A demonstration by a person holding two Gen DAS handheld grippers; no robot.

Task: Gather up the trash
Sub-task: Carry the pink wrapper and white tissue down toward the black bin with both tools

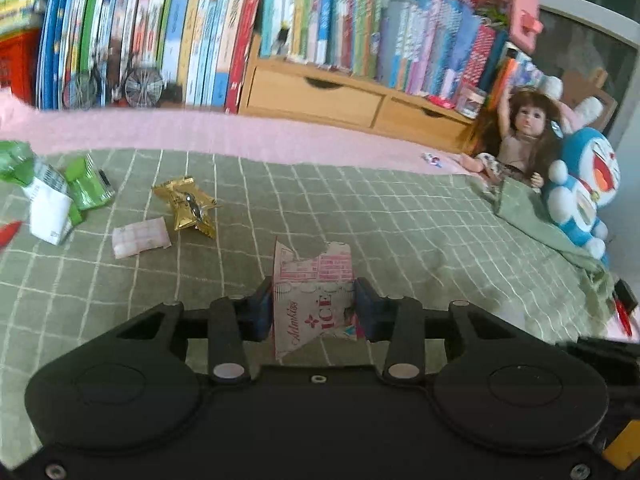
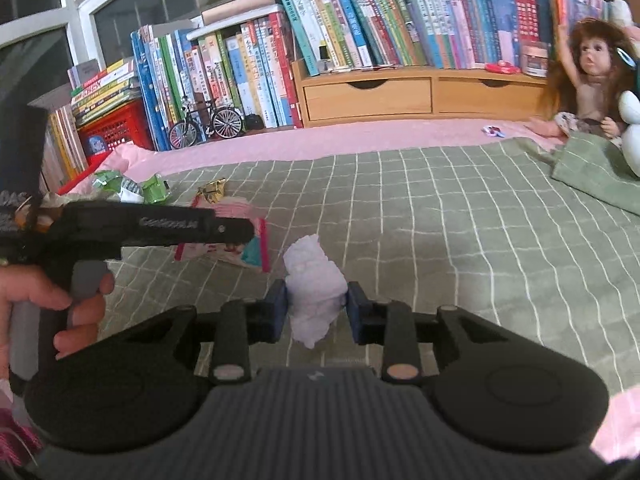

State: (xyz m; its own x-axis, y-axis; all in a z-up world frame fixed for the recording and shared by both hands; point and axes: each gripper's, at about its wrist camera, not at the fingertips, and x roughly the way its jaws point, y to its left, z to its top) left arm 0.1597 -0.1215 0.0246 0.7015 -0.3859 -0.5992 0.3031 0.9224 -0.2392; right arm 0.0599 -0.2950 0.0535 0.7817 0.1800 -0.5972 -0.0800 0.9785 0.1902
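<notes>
Green checked blanket (image 1: 400, 220) over pink sheet, bookshelf (image 2: 360, 20) behind. Left gripper (image 1: 314, 308) clamps pink ice-cream wrapper (image 1: 312, 296); right gripper (image 2: 316, 308) clamps crumpled white tissue (image 2: 314, 284). Green wrappers (image 1: 60, 188) cut off at frame edge.

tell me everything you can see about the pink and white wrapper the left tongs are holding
The pink and white printed paper wrapper is a flat, creased, roughly triangular packet with a torn, jagged top edge. It carries pink text, a panel of fine print and a flower mark. It stands nearly upright, clamped at both sides between the blue pads of the left tongs, above the green checked blanket. Whether its lower tip touches the blanket cannot be told.
</notes>
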